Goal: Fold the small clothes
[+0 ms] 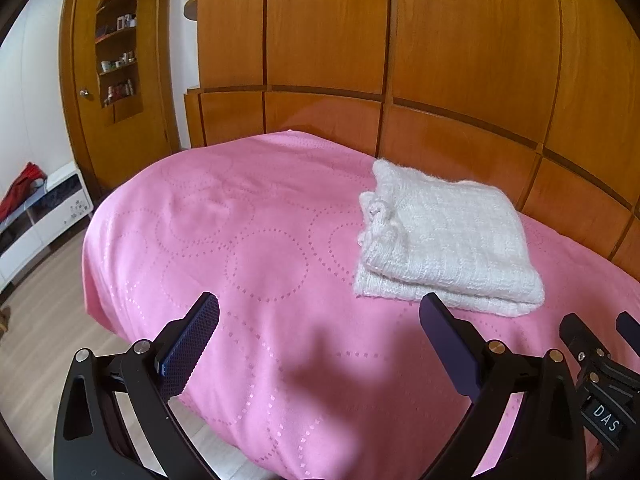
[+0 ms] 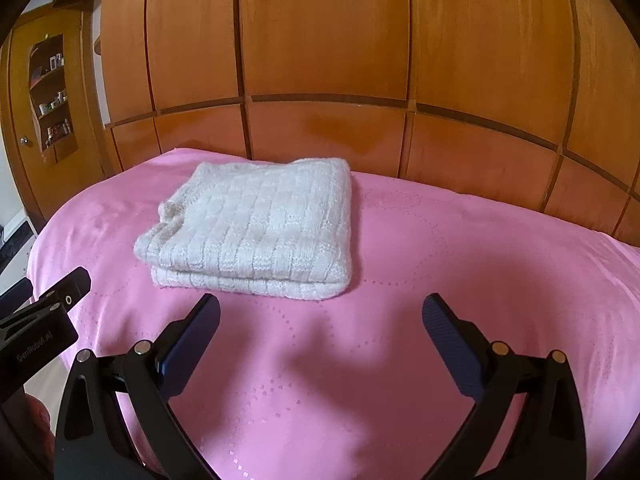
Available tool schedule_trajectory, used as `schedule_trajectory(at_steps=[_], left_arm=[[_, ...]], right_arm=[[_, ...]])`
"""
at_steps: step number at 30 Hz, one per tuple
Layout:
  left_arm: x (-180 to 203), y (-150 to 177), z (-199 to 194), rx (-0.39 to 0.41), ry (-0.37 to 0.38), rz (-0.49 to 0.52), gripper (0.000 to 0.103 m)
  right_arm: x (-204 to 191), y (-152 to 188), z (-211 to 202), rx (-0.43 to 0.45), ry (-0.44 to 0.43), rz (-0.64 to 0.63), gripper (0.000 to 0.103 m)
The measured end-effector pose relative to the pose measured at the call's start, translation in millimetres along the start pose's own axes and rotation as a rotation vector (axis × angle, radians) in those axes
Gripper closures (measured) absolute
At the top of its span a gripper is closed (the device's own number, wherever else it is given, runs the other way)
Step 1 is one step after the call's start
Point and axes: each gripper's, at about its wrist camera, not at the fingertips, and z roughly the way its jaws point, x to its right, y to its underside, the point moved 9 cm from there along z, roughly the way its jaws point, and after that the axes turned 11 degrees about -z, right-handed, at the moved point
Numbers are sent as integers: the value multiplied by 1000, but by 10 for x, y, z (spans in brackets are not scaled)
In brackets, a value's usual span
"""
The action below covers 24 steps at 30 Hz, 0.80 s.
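Behind the bed (image 1: 280,208) a wall of glossy orange-brown wooden panels (image 1: 328,28), split by dark grooves, fills the 12 o'clock side of both views. At 10 o'clock in the left wrist view stands a wooden door (image 1: 120,80) with a round knob and a recessed set of shelves holding small bottles and jars too small to identify. At 9 o'clock a low white cabinet (image 1: 52,208) carries a red cloth (image 1: 20,192), and pale wood-look flooring (image 1: 44,320) runs beside the bed.

The bed is covered by a pink bedspread (image 2: 440,280), smooth and soft-looking, stitched with dotted circles that overlap. Shadows of the tools fall on it at 6 o'clock.

The white knitted garment (image 2: 256,232) lies folded into a thick, roughly square bundle of two visible layers, fluffy, with a ribbed block pattern; a rumpled corner bunches at its 9 o'clock side. It rests on the bedspread toward the panelled wall, at 2 o'clock from the left wrist camera and at 11 to 12 o'clock from the right.

The left hand-held gripper (image 1: 320,312) hangs above the bedspread with its jaws spread wide, holding nothing, the garment just beyond its right finger. The right hand-held gripper (image 2: 320,312) is likewise spread wide and empty, short of the garment's near edge. Their fingers are black with dark blue textured pads (image 1: 192,344).
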Motion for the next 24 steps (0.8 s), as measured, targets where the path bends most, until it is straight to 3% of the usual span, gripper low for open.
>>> schedule_trajectory(at_steps=[24], left_arm=[[17, -1, -32, -7, 8, 9, 4]], right_arm=[[-38, 28, 50, -16, -11, 0, 2]])
